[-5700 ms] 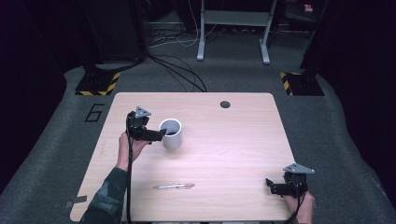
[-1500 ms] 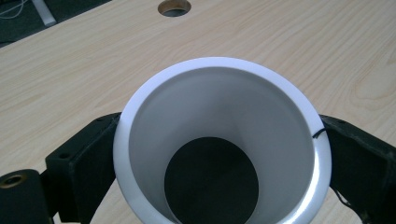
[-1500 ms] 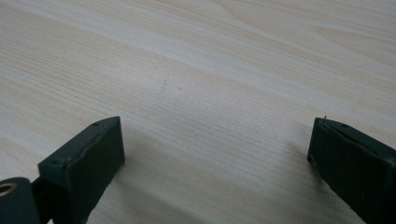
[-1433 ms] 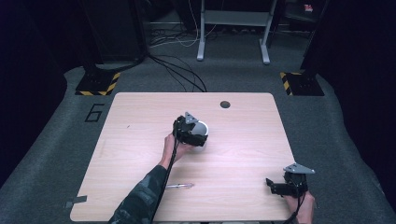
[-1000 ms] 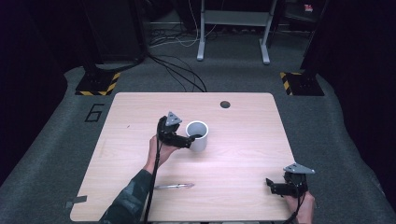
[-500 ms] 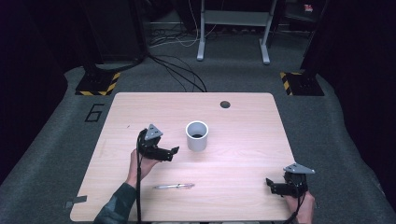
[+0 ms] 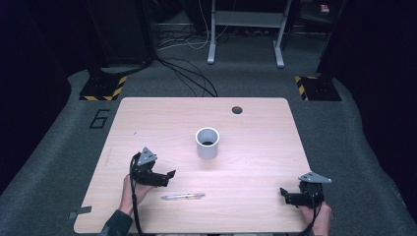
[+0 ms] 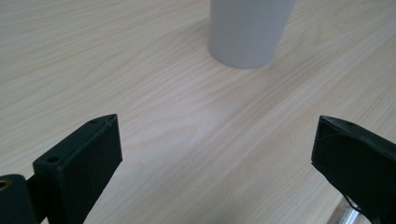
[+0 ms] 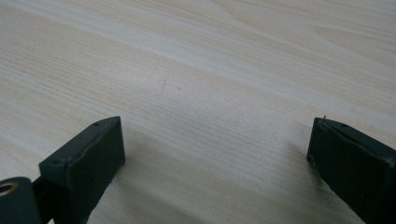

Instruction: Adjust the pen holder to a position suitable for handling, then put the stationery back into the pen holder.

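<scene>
My left gripper [image 7: 168, 175] sits low over the near-left part of the wooden table [image 7: 147, 123] in the high view, its jaws standing apart with nothing between them, pointing toward the table's middle, my hand behind it at the near edge. Just beside it, toward the near edge, a clear pen [image 7: 183, 196] lies flat on the wood, its length running left to right, apart from the jaws. The white cup [image 7: 207, 143] stands upright near the centre of the table, mouth up, well apart from both of my grippers. My right gripper [image 7: 283, 194] rests at the near-right corner, its grey three-cornered plate on top, jaws spread and empty, pointing left across the table. A small dark round hole [image 7: 237, 109] sits in the tabletop near the far edge. In the left gripper view, my left gripper [image 8: 212, 154] shows its two black jaws wide apart over bare wood grain, with the lower wall of the white cup [image 8: 247, 30] standing ahead of them at the top, and a glint of the pen [image 8: 349, 215] at the bottom right, under the right-hand jaw. In the right gripper view, my right gripper [image 9: 215, 151] has its jaws just as wide apart, with pale wood grain between and beyond them.
</scene>
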Demonstrator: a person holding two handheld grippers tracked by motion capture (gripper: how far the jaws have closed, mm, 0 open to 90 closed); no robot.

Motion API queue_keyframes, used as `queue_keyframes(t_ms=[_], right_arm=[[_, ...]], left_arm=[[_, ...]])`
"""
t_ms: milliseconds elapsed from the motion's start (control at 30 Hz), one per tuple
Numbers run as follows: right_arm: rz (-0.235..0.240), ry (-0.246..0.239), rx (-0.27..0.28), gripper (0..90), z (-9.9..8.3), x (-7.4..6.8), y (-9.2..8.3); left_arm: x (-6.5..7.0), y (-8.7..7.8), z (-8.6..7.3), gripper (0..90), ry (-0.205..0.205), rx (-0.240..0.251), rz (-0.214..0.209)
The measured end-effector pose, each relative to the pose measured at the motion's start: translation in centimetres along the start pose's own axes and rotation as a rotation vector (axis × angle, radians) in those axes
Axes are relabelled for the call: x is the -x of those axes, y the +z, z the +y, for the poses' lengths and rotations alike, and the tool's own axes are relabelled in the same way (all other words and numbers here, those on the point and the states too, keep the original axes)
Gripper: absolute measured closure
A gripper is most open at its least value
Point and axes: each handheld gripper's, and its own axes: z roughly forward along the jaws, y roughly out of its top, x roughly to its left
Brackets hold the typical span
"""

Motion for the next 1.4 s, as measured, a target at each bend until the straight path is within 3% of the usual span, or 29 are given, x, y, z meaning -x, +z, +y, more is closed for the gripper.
queue_keyframes(t_ms=[167,567,833,1133,1267,1400], right_arm=[[0.003,0.0,-0.002,3.8,0.0,0.0,0.0],[0.0,0.001,-0.001,3.7,0.0,0.0,0.0],[0.001,0.002,0.0,3.8,0.0,0.0,0.0],[0.001,0.002,0.0,3.8,0.0,0.0,0.0],[-0.003,0.003,0.004,3.8,0.0,0.0,0.0],[0.002,0.001,-0.002,3.8,0.0,0.0,0.0]], left_arm=[[0.3,-0.6,-1.6,4.2,-0.01,-0.005,0.005],[1.4,-1.7,-4.9,5.4,-0.003,-0.047,-0.039],[2.3,-2.2,-6.8,19.6,0.014,-0.069,-0.061],[2.8,-1.8,-7.3,36.3,0.036,-0.077,-0.06],[2.8,-1.7,-7.3,40.7,0.03,-0.062,-0.053],[2.9,-1.4,-7.3,43.9,0.052,-0.073,-0.053]])
